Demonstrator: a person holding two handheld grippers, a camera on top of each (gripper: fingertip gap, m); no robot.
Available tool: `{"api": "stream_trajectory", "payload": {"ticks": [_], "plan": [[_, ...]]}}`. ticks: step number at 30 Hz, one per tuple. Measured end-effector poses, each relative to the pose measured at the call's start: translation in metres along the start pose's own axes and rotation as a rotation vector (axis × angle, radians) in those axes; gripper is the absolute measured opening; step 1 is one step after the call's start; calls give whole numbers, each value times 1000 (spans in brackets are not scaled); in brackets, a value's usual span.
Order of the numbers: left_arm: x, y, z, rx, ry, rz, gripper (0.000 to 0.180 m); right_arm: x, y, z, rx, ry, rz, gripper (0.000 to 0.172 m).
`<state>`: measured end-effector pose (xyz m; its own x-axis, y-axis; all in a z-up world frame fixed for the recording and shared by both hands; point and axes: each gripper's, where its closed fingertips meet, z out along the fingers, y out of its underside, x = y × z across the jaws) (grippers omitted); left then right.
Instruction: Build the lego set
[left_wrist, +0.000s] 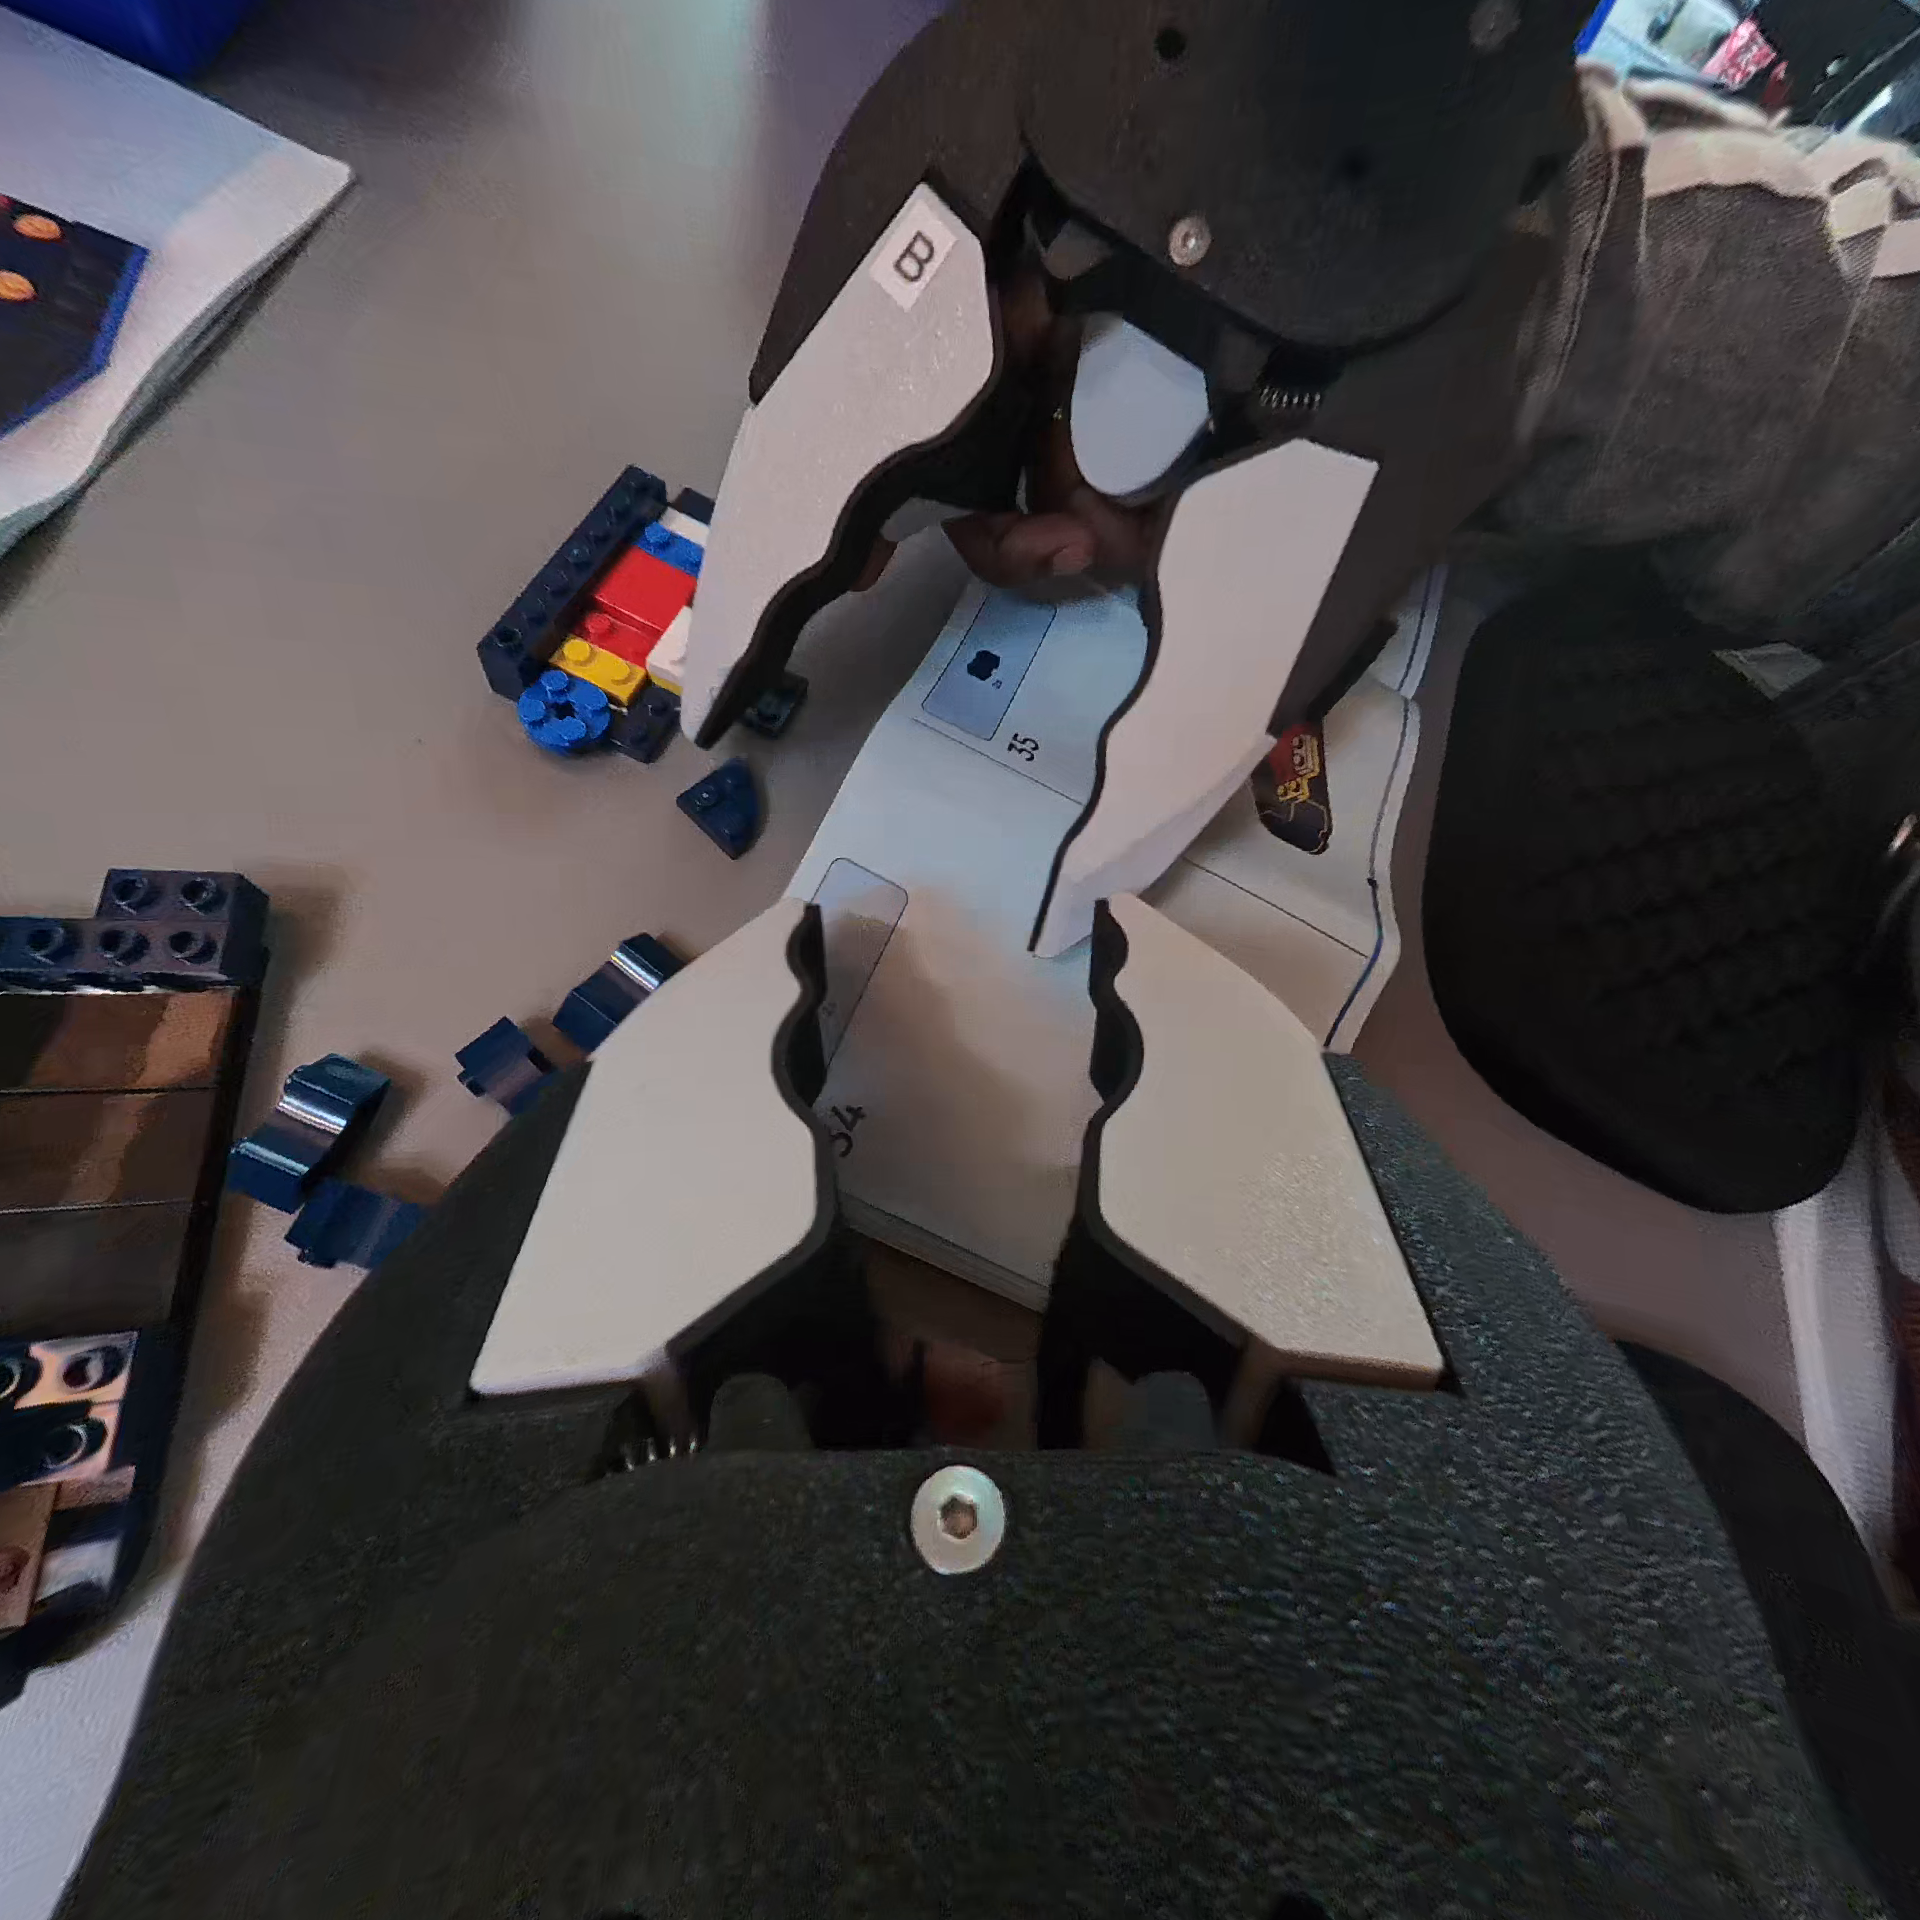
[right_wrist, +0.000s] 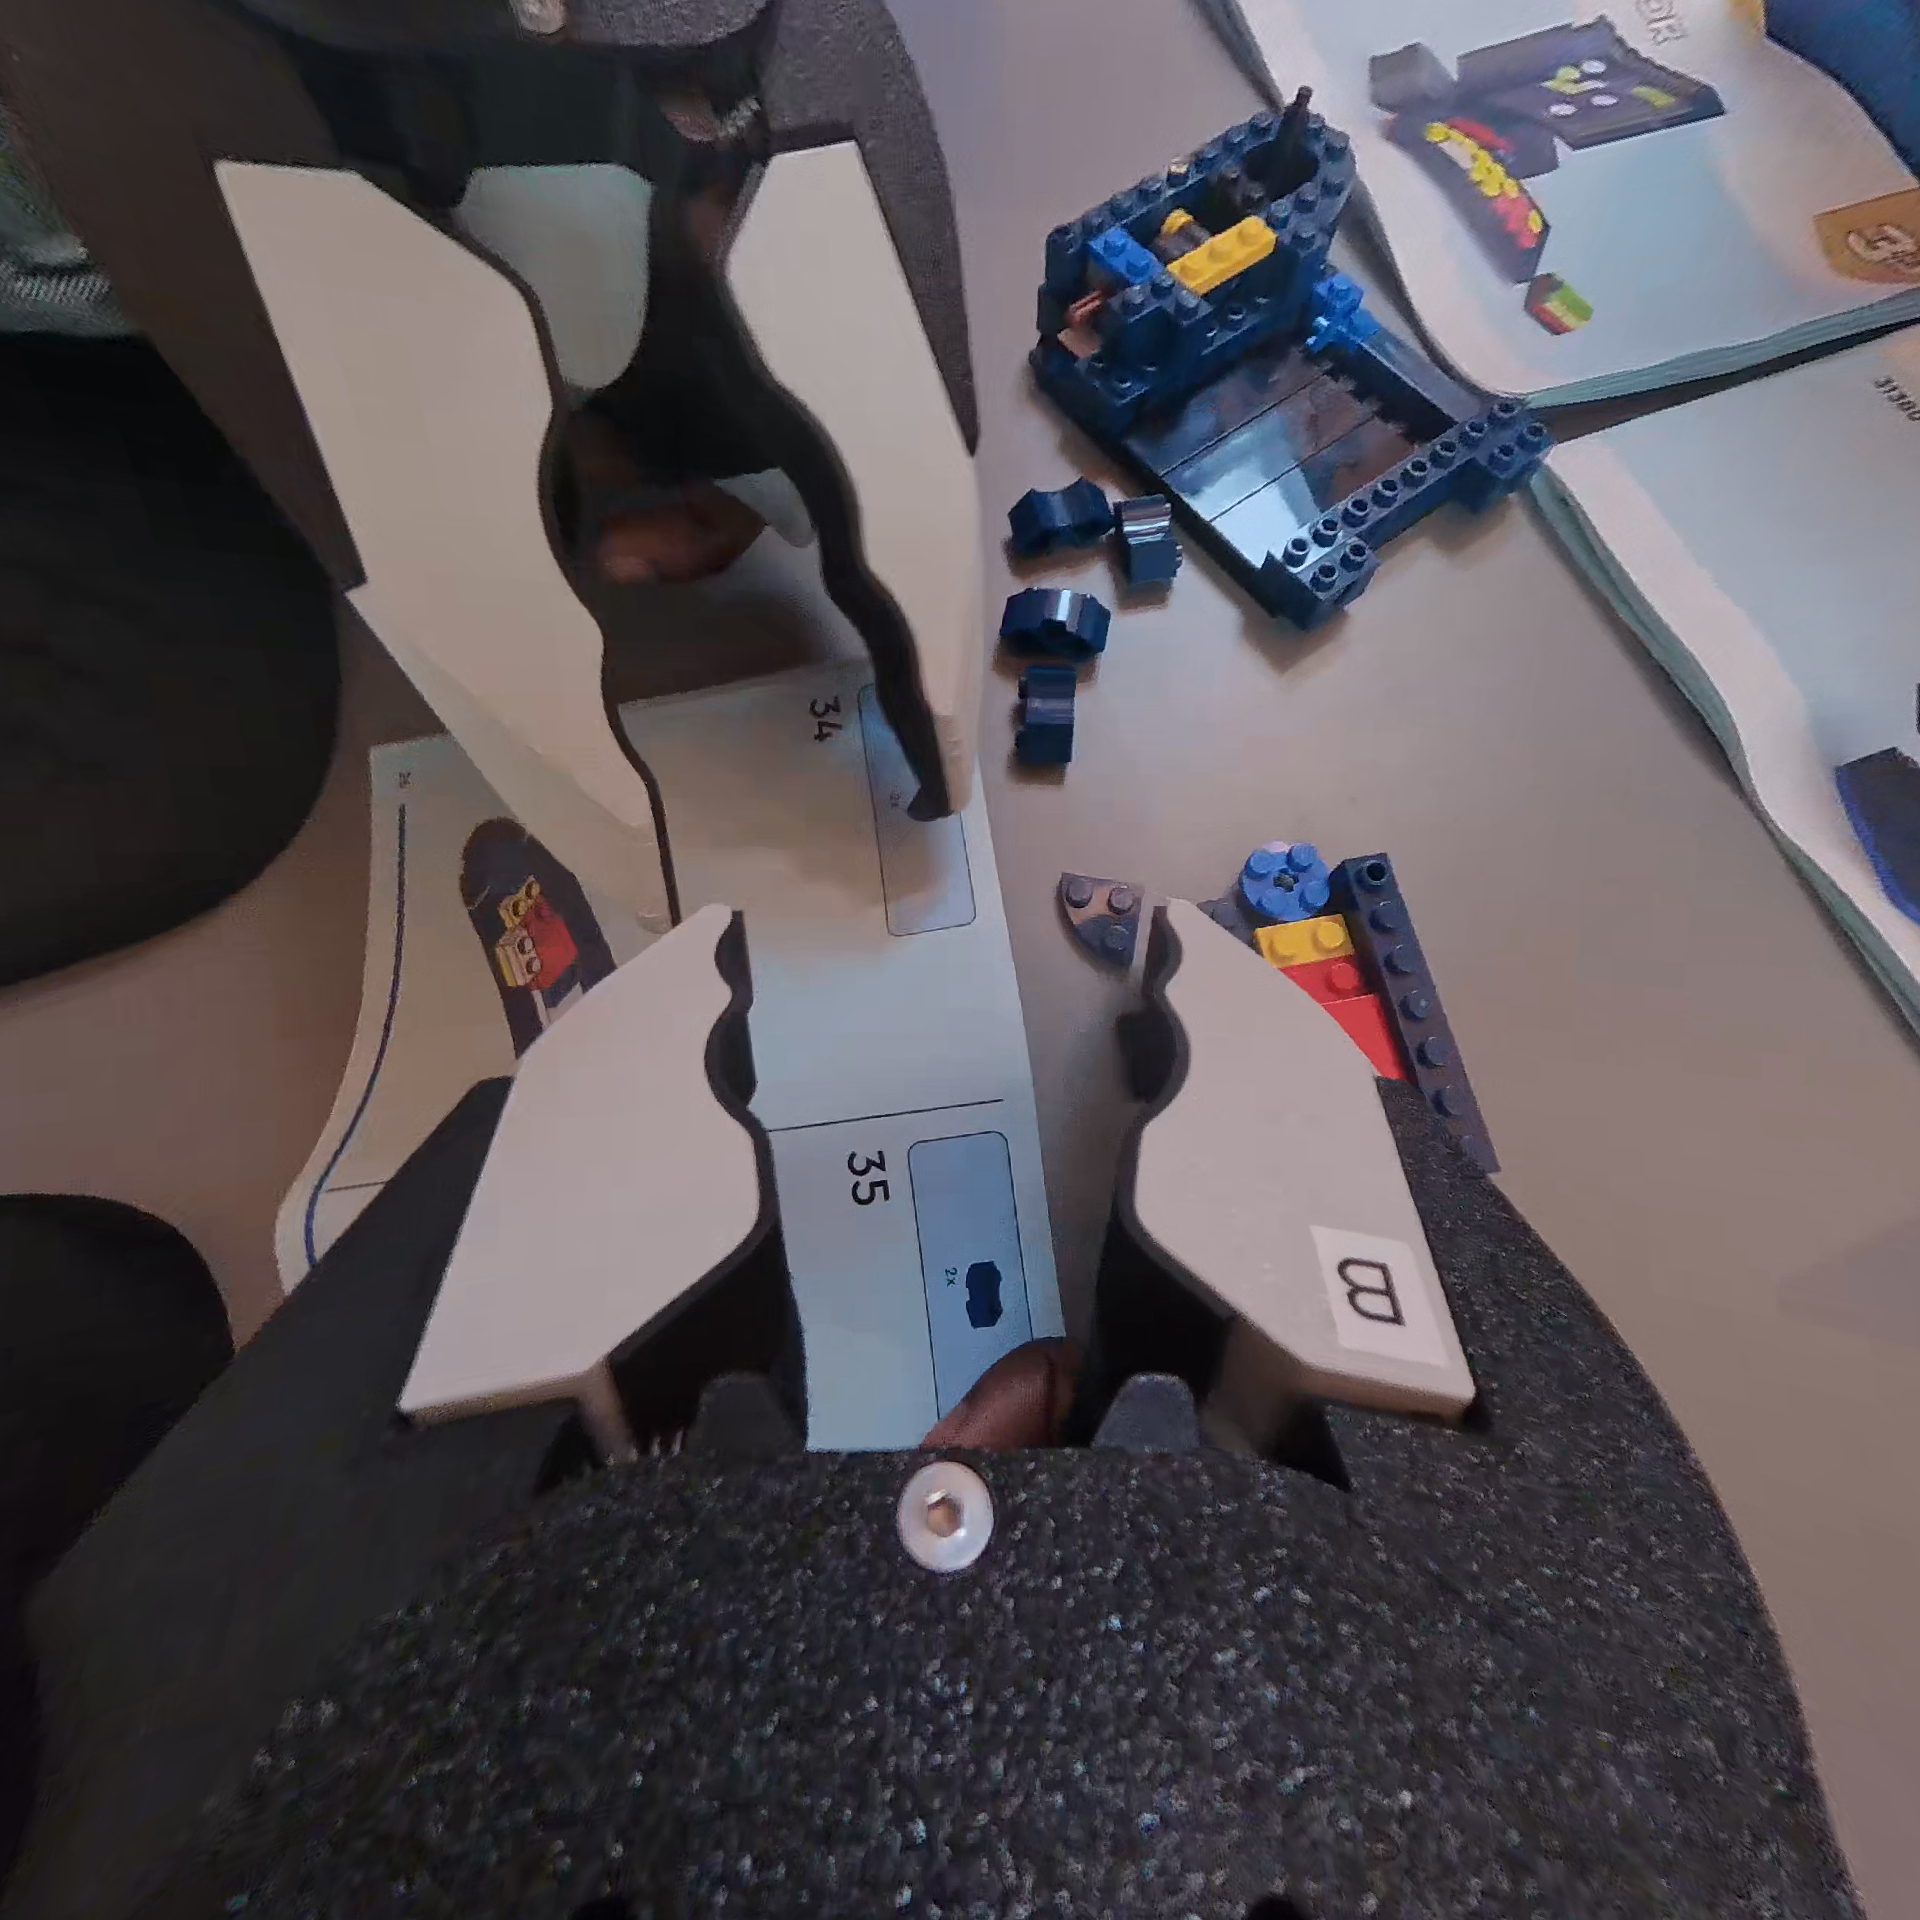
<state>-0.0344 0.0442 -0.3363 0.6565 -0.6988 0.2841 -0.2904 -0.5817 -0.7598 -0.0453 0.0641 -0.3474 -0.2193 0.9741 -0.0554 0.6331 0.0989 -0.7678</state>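
Note:
My left gripper (left_wrist: 956, 914) is open and empty, low over an open white instruction booklet (left_wrist: 977, 810). My right gripper (right_wrist: 945, 920) is also open and empty; it faces the left one over the same booklet (right_wrist: 883, 1039). The right gripper shows in the left wrist view (left_wrist: 878, 831), the left gripper in the right wrist view (right_wrist: 795, 852). A small red, yellow and blue brick assembly (left_wrist: 613, 613) (right_wrist: 1340, 966) lies beside the right gripper's outer finger. A dark blue wedge plate (left_wrist: 722, 805) (right_wrist: 1107, 914) lies between it and the booklet.
Several loose dark blue curved bricks (left_wrist: 613, 987) (right_wrist: 1055, 623) lie on the grey table (left_wrist: 364, 623). A larger dark blue brick build (left_wrist: 104, 1143) (right_wrist: 1278, 364) stands beyond them. More booklets (left_wrist: 156, 260) (right_wrist: 1558, 156) lie at the far edge. A black chair seat (left_wrist: 1621, 914) is beside the table.

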Motion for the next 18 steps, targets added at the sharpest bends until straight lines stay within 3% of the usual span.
{"api": "stream_trajectory", "payload": {"ticks": [6, 13, 18], "plan": [[2, 5, 8, -57, 59, 26, 62, -4, 9, 2, -50, -40, -6, 83], [-1, 3, 16, -131, 90, 71, 72, -17, 14, -4, -60, -85, -57, 59], [-1, -1, 17, -133, 121, 61, 75, -15, 11, -8, -29, -90, -56, 64]]}}
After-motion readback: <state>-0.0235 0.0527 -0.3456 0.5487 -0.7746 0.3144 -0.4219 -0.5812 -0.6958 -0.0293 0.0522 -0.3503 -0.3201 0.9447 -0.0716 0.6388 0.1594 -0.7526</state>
